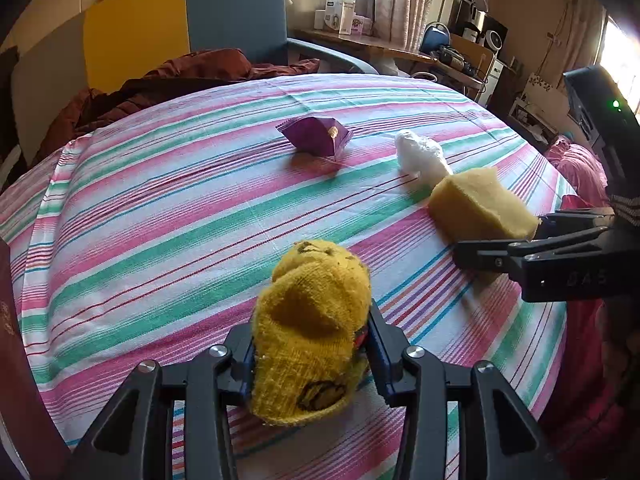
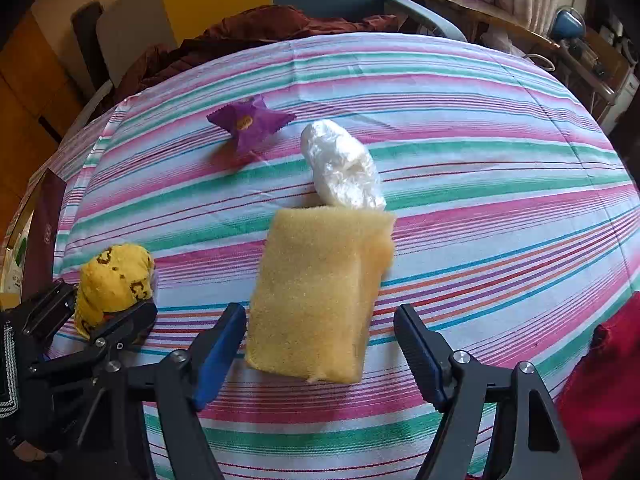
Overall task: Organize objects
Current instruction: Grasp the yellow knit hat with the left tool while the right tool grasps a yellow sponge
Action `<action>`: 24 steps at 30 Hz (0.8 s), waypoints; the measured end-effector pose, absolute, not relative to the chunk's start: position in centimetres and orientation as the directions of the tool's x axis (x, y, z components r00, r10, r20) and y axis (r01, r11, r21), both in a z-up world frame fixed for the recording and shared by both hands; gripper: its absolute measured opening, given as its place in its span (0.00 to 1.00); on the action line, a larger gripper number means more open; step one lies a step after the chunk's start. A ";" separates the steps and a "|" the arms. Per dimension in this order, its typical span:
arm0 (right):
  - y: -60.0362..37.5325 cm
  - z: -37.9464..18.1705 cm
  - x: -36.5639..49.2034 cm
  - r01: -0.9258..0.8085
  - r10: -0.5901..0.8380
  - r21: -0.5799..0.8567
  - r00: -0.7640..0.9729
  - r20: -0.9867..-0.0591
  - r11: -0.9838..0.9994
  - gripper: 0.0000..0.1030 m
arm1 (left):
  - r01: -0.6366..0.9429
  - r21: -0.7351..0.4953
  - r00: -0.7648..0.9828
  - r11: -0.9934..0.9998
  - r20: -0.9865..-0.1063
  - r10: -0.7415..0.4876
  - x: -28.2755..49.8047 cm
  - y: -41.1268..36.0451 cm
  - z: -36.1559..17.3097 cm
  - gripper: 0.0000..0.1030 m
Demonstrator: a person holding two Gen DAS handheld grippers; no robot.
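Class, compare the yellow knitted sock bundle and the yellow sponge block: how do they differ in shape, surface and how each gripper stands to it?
The sock bundle is rounded, knitted, with dark markings; the sponge block is boxy, porous and plain. The left gripper is shut on the sock bundle, while the right gripper is open, its fingers either side of the sponge block. Both are yellow, soft-looking and on the striped cloth.
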State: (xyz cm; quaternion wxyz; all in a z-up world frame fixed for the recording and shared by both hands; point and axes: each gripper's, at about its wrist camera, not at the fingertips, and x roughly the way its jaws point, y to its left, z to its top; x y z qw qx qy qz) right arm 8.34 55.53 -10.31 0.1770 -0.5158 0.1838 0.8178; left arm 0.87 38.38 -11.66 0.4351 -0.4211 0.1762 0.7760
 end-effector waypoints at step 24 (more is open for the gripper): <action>55.2 -10.2 8.3 -0.465 0.116 0.100 -0.413 -0.903 -0.879 0.47 | -0.820 -0.023 -0.322 -0.572 -0.808 0.494 1.6 38.6 -11.7 0.45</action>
